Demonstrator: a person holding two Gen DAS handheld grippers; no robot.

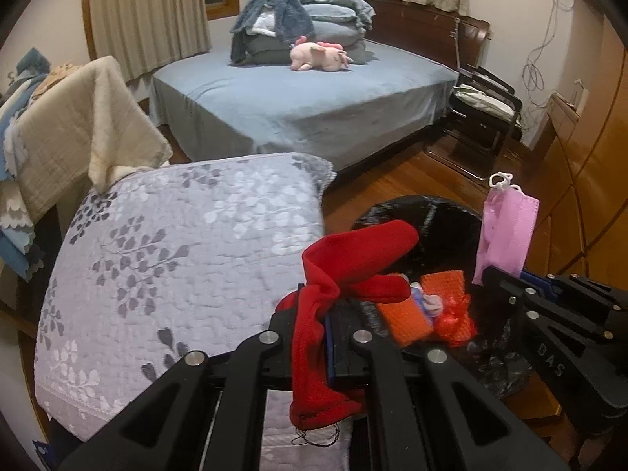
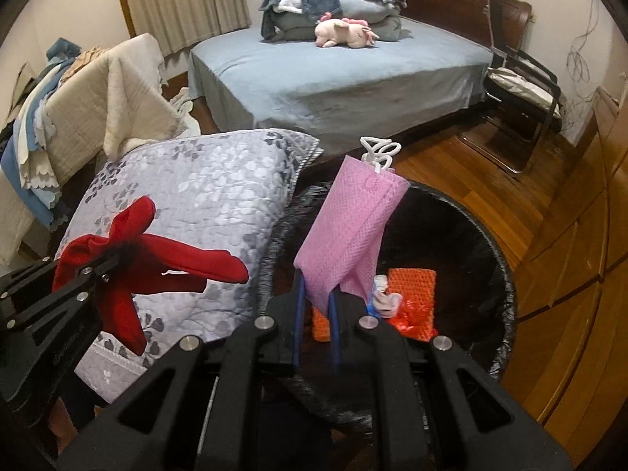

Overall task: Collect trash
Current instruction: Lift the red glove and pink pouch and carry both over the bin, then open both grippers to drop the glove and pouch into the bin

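Closest thing in the left wrist view: the left tongs at bottom centre, pinching a red cloth that flops over them. Further right, the right tongs are clamped on a pink mask, held right above the black-lined trash bin. Looks like drop-off time: the red cloth needs shifting right over the bin, then both let go.
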